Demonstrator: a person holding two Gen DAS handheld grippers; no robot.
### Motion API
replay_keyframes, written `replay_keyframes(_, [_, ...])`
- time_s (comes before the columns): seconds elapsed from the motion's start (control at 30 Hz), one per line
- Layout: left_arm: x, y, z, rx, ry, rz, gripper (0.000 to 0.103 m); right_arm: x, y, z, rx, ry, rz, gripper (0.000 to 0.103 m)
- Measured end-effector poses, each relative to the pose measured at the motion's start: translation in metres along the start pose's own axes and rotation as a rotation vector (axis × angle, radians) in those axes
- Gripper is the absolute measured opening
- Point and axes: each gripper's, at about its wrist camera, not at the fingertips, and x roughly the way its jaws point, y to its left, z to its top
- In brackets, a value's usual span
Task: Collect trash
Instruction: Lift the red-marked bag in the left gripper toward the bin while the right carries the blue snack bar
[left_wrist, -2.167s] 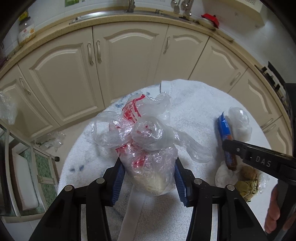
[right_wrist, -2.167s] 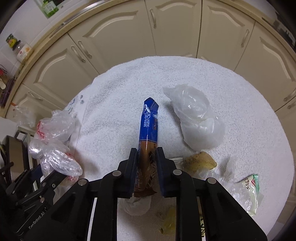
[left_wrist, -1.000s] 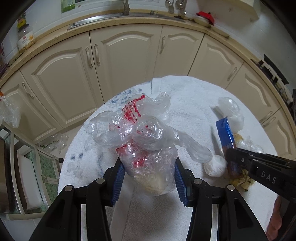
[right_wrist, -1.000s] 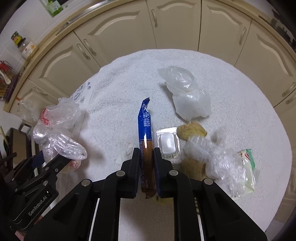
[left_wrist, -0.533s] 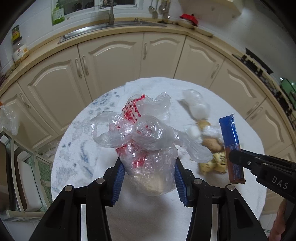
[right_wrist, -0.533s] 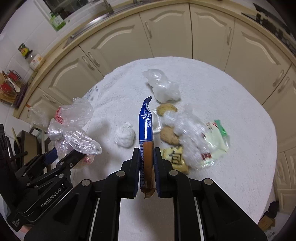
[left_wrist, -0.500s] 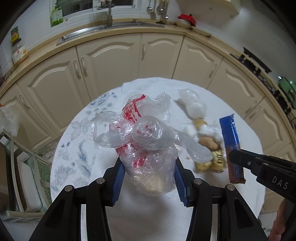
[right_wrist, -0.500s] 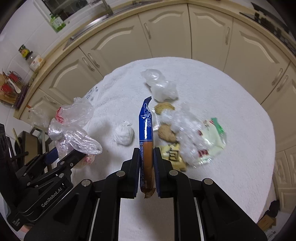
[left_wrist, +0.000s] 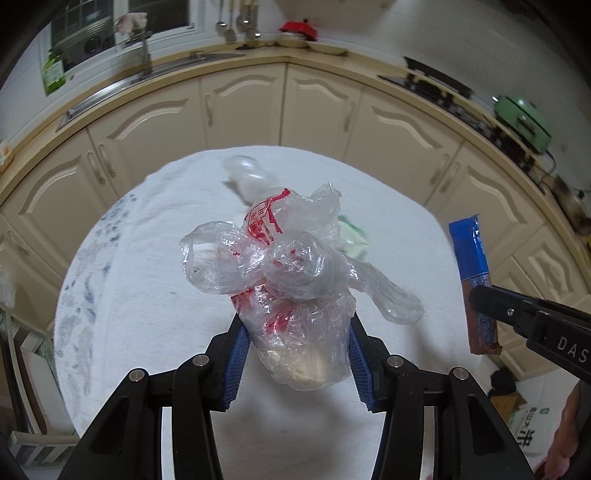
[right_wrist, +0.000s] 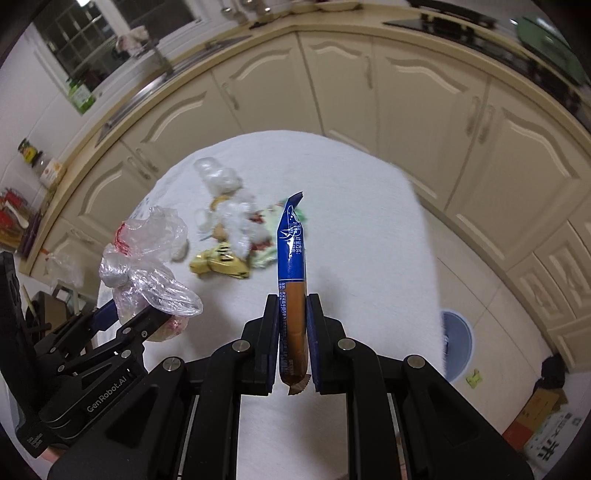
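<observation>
My left gripper is shut on a crumpled clear plastic bag with red print and holds it above the round white-clothed table. The bag also shows in the right wrist view. My right gripper is shut on a long blue and brown snack wrapper, held upright above the table; the wrapper shows at the right of the left wrist view. A pile of trash lies on the table: clear plastic wads, a yellow wrapper, a green packet.
Cream kitchen cabinets curve behind the table. A round blue bin stands on the floor to the table's right, with cardboard boxes nearby. A sink and counter run along the back.
Both grippers have risen and pulled back from the table with their loads; the trash pile now looks smaller and farther. The blue bin has come into the right wrist view.
</observation>
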Motion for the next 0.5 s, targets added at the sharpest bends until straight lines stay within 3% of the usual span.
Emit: replay_keyframes(0.5, [0.032, -0.157, -0.022, 0.239, 0.063, -0.105, 0.046, -0.048, -0.161, -0.063, 0.256, -0.026, -0.105, 0.014])
